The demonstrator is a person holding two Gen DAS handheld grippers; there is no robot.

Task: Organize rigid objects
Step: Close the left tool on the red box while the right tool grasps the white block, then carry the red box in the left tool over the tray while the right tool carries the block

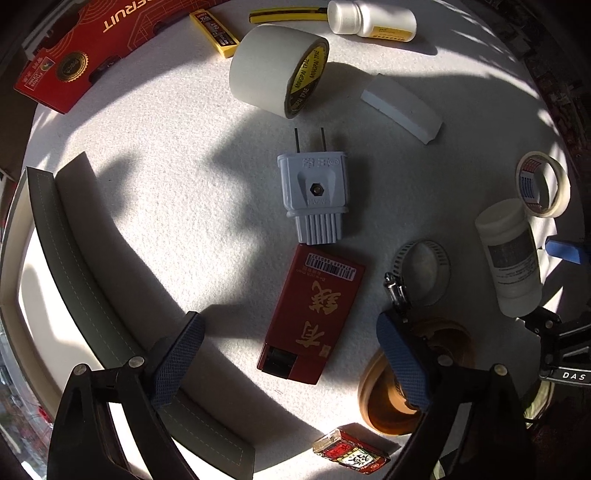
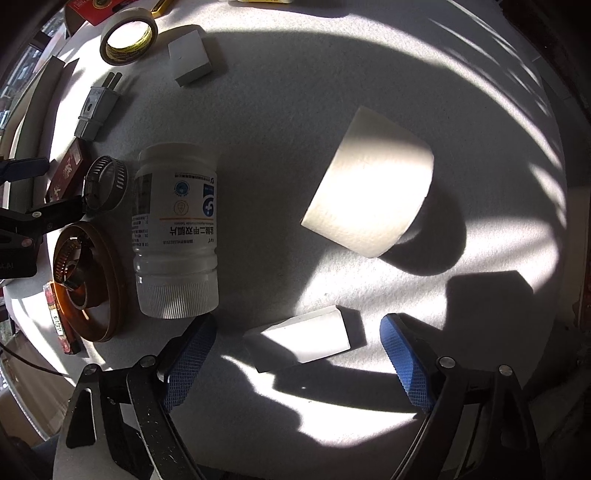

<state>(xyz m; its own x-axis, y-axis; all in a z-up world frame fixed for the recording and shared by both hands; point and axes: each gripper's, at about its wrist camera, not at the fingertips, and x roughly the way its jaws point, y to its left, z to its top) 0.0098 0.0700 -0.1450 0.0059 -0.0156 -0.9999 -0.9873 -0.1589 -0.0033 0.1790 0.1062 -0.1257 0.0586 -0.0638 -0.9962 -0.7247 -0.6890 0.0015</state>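
Note:
My left gripper is open, its jaws on either side of a dark red box with gold characters lying flat on the white cloth. A grey plug lies just beyond it. My right gripper is open, with a small white block lying between its fingers. A white pill bottle lies on its side to the left of it, and a wide white tape roll lies ahead.
In the left wrist view: a green-grey box edge at left, a brown dish, a metal hose clamp, a large tape roll, a white block, a red carton, a small bottle, a thin tape roll.

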